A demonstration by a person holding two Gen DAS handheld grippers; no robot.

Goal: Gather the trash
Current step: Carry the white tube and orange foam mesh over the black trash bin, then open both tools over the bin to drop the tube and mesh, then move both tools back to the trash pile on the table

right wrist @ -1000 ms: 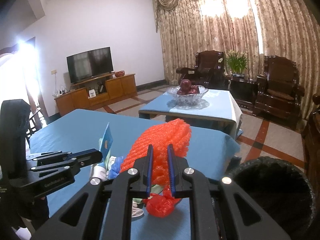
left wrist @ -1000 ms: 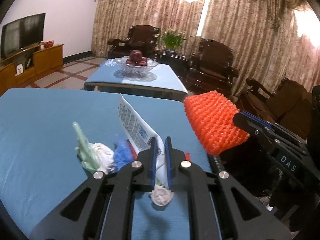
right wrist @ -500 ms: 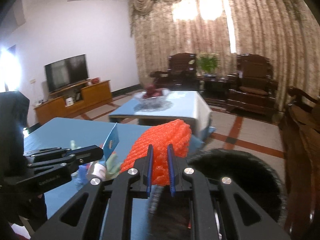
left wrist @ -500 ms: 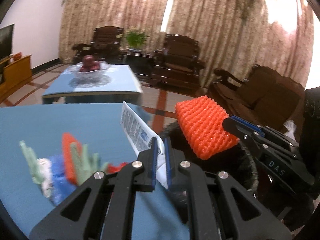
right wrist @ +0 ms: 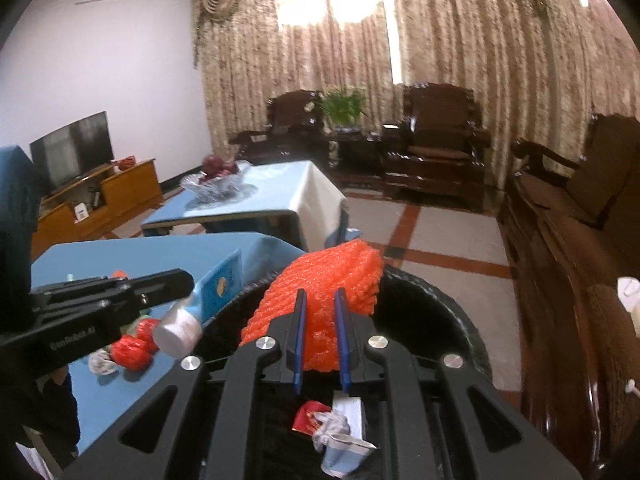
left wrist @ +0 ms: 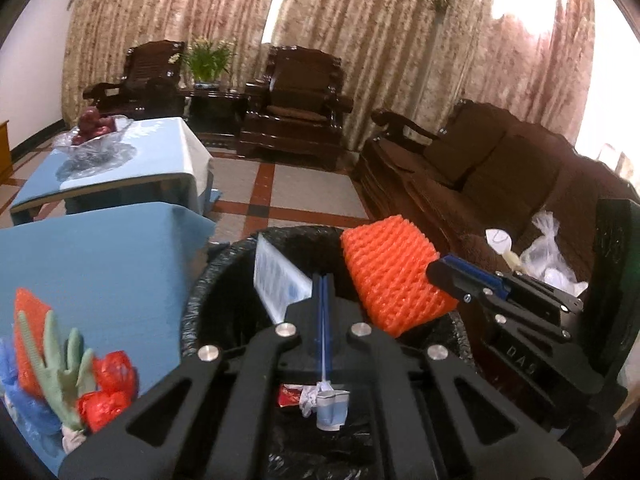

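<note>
While your left gripper pinches the squeezed tube tight and your right gripper squeezes the orange foam net, both hang over the black bin, which already has some scraps in it. More trash waits on the blue table in this living room with dark wooden chairs.

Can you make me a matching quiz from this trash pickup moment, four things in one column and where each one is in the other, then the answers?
Things:
1. orange foam net
2. squeezed tube
3. red wrapper
4. fruit bowl

Places:
A. at the bottom of the black trash bin
B. on the far table
C. held in the left gripper
D. held in the right gripper

Pairs: 1-D, 2-C, 3-A, 4-B
</note>
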